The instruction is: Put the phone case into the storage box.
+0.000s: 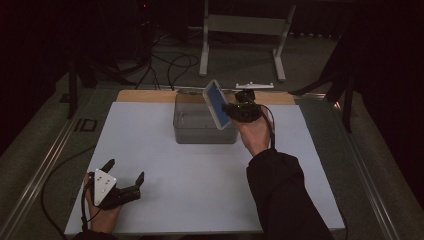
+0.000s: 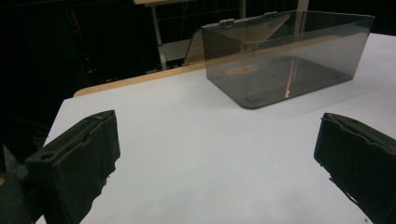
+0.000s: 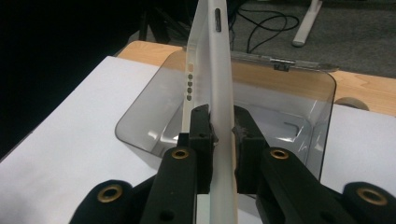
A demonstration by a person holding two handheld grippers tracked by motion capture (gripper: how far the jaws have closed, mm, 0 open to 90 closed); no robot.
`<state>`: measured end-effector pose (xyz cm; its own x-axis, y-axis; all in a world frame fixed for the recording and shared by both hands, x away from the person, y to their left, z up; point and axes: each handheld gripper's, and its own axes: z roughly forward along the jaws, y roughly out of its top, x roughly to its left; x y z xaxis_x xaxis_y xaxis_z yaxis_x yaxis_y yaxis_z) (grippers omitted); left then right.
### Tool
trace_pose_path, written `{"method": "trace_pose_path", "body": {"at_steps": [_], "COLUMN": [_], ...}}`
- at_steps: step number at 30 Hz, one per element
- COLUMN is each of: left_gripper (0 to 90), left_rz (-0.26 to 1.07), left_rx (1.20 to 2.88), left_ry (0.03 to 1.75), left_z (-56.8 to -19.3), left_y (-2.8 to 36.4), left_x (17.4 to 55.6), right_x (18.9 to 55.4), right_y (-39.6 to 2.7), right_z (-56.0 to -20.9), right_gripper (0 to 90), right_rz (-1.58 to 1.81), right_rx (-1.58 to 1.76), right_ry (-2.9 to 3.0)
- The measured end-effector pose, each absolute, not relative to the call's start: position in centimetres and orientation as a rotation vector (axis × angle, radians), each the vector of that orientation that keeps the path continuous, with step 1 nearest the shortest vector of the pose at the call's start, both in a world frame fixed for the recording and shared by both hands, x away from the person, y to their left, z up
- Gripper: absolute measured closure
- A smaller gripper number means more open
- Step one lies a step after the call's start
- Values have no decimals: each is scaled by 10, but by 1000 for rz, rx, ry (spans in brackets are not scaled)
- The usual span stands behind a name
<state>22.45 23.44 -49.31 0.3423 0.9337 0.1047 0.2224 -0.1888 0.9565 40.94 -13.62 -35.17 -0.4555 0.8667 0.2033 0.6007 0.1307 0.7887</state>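
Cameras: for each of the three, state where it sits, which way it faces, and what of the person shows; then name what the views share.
High view: above the person's side, looking forward and down on the white table; both forearms, left gripper and right gripper show.
Left gripper view: low over the table, facing the clear box; its own jaws stand wide apart.
Right gripper view: rides the right gripper, facing the box; its jaws clamp a white phone case.
Shared: the clear box in all three.

High view looks down the table; both gripper views sit low and close — sharing the clear bin (image 1: 205, 122), perhaps smoke-tinted.
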Motion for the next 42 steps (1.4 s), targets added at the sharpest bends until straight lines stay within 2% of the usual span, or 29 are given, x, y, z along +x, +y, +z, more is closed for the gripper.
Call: {"method": "trace_pose_path", "body": {"at_steps": [42], "left_gripper": [12], "left_rz": [928], "left_rx": [1650], "left_ry": [1047], "left_z": [-493], "left_y": [232], "left_x": [224], "right_x": [443], "right_y": [-132], "right_z": [-374], "right_gripper": [812], "right_rz": [1126], "right_rx": [1540], "right_ry": [1980]}}
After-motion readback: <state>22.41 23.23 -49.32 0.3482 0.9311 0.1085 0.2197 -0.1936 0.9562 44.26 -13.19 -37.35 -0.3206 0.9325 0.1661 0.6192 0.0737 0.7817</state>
